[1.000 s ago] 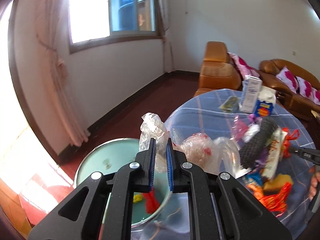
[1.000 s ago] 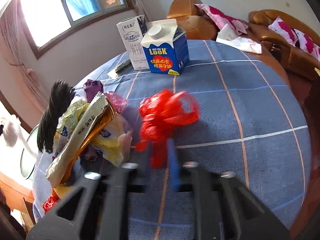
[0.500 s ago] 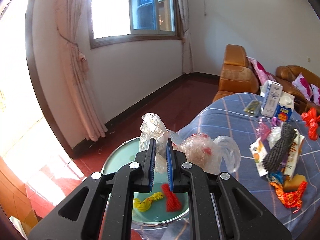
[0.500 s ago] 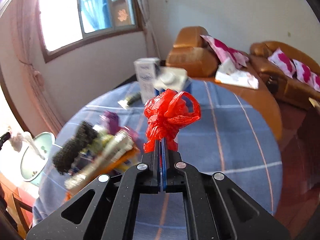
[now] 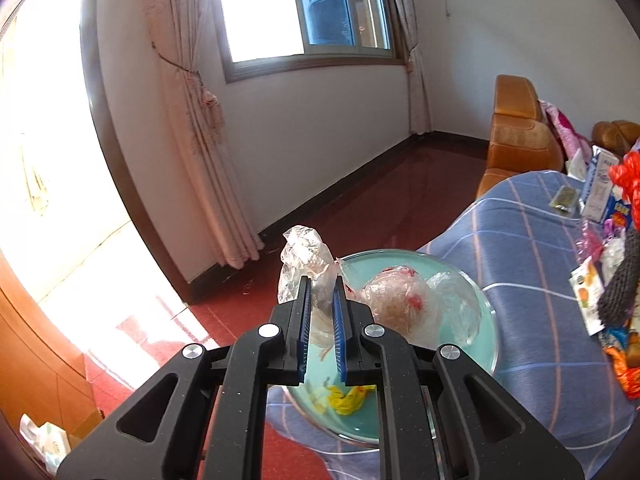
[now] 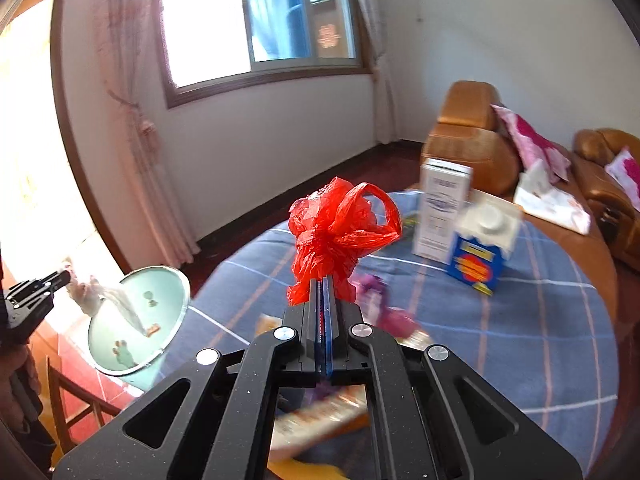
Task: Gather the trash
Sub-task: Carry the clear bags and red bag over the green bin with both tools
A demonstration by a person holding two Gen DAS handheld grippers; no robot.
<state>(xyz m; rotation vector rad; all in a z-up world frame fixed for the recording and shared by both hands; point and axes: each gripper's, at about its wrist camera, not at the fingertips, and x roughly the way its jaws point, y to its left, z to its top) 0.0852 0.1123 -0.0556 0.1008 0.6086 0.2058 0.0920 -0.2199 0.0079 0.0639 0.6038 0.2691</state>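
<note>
**Holding trash in both grippers over a blue checked table**

Gripping a crumpled clear plastic bag (image 5: pixel 306 258), the left gripper (image 5: pixel 321 300) has its blue-padded fingers (image 5: pixel 338 320) narrow w/ the film pinched between them; the rest of the bag, w/ pale and red stuff inside, hangs over the round pale-green bin (image 5: pixel 486 308). Bin sits just beside the table edge; yellow scrap (image 5: pixel 344 398) lies at its bottom.

Right gripper (image 6: pixel 323 292) is clamped tight on a knotted red plastic bag (image 6: pixel 340 228), held up clear of the tabletop.

Surface: round table under a blue cloth w/ pale and orange check lines (image 6: pixel 520 320). On it, a tall white carton (image 6: pixel 440 210) touching or just beside a blue-and-white carton w/ white cap (image 6: pixel 480 248), toward the far side. Purple wrappers (image 6: pixel 374 288) and blurred packets lie near the right gripper. In the left view a black mesh scrubber (image 5: pixel 622 280) lies among wrappers at the right edge.

Room: white walls, dark skirting, glossy red floor (image 5: pixel 400 196). Wood-framed window (image 6: pixel 260 20) w/ tied-back pinkish curtain (image 5: pixel 200 120). Tan leather sofa (image 6: pixel 468 136) behind the table w/ pink-white cushions (image 6: pixel 528 140).
</note>
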